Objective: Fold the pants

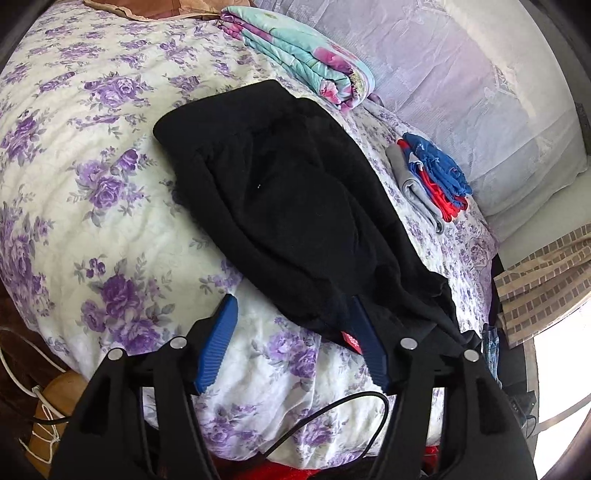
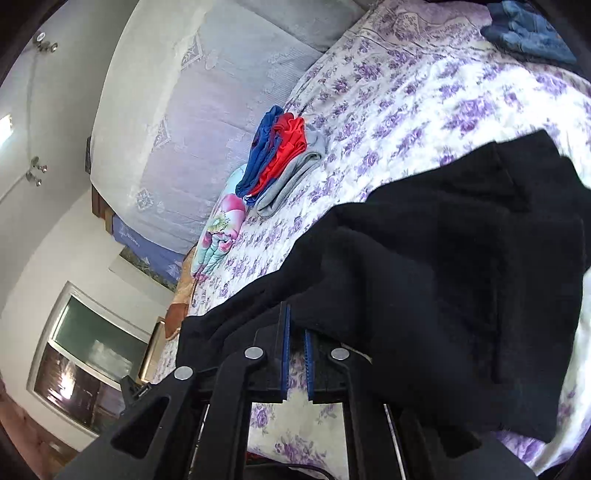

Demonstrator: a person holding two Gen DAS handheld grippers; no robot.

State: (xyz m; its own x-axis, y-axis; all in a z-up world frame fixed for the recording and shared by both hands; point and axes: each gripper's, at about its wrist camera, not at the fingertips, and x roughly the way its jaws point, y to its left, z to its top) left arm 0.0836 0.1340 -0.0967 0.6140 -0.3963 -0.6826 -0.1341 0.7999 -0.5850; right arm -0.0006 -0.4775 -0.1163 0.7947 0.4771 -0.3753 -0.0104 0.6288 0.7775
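1 black pants | left gripper spread wide, empty | right gripper pinching pants hem | jeans right view only

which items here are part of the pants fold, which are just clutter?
In the job:
black pants
left tongs, open, one finger under the pants' near edge
right tongs, shut on the pants' edge

Just lying about:
folded floral blanket
stack of blue, red and grey clothes
denim garment
white pillow
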